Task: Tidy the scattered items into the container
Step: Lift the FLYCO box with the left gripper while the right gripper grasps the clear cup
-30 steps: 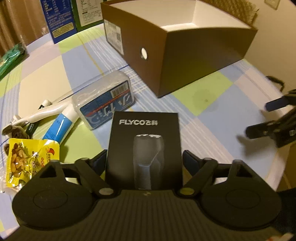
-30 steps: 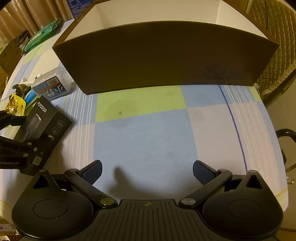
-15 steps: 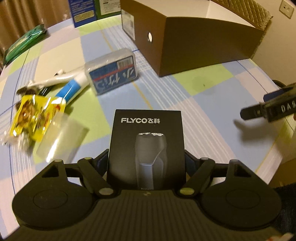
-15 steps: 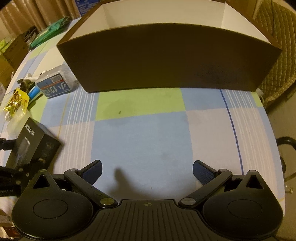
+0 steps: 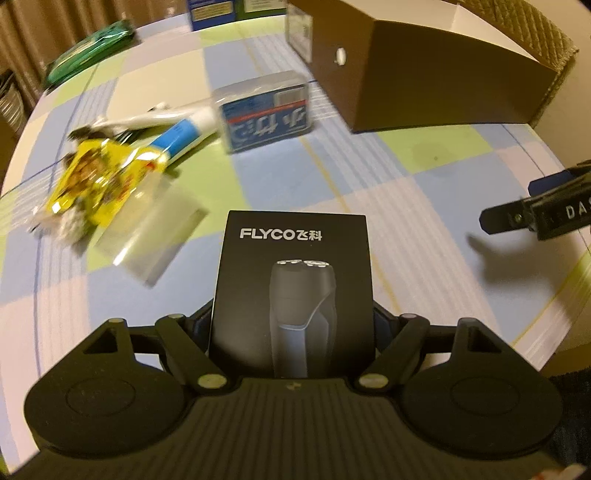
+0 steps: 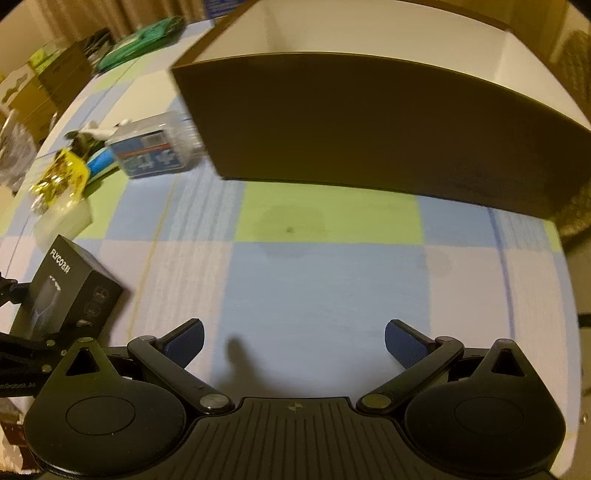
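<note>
My left gripper (image 5: 293,325) is shut on a black FLYCO shaver box (image 5: 293,291) and holds it above the table; the box also shows at the left of the right wrist view (image 6: 68,295). The brown open cardboard container (image 5: 436,85) stands far right; in the right wrist view (image 6: 369,122) it is straight ahead. My right gripper (image 6: 293,341) is open and empty over the checked cloth. On the table lie a blue-labelled clear box (image 5: 266,114), a blue and white tube (image 5: 181,136), a yellow snack packet (image 5: 99,184) and a clear plastic piece (image 5: 155,236).
A green packet (image 5: 88,48) and blue cartons (image 5: 210,11) sit at the table's far edge. The round table's rim (image 5: 554,321) curves close on the right. A quilted chair back (image 6: 576,40) stands behind the container.
My left gripper has lifted and pulled back with the shaver box, so the scattered items look farther away. My right gripper has turned slightly left.
</note>
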Motion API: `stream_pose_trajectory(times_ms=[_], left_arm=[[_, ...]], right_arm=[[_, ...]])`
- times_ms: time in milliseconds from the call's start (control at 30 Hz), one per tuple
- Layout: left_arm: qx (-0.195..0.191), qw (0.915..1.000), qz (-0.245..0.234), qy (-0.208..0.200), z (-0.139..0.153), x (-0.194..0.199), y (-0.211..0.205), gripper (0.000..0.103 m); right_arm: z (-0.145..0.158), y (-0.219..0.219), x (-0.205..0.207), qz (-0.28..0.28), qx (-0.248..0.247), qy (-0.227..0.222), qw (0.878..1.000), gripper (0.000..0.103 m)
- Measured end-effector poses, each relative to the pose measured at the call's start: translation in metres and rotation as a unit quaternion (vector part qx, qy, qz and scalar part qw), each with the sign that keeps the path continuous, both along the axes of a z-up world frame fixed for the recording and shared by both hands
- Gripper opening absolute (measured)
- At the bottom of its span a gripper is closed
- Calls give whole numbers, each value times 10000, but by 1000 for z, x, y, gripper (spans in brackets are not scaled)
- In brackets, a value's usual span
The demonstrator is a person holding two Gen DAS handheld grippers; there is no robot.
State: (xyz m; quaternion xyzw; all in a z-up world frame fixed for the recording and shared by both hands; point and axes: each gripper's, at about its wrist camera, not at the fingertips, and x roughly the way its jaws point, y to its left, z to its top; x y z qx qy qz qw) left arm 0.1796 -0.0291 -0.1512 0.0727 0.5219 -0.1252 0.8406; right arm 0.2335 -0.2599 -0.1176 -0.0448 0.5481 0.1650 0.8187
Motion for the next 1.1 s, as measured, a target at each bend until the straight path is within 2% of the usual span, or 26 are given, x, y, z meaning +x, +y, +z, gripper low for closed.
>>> stream_pose_trajectory(times_ms=[300, 467, 667, 833, 1033, 1100], left_arm=[[93, 9963, 849, 95, 10, -33, 67, 76], [179, 9886, 1492, 77, 13, -40, 116, 76], [166, 9784, 2057, -142, 21, -27, 166, 76], [171, 9757, 2173, -208, 21, -8, 192, 76], [94, 9784, 2050, -252, 21, 13, 205, 76], [62, 9800, 1973, -250, 20, 18, 205, 76]], right_arm=[[-4, 75, -4, 969, 355, -91, 9946, 101], [-5, 125, -9, 1581, 645, -249, 9850, 101], [-9, 180, -6, 2083, 915, -617, 9718, 101], [-19, 215, 2, 2345, 984, -731, 9644, 101], [-31, 243, 8, 2531, 833, -893, 9597, 101], [-34, 252, 8, 2597, 726, -950, 9583, 96]])
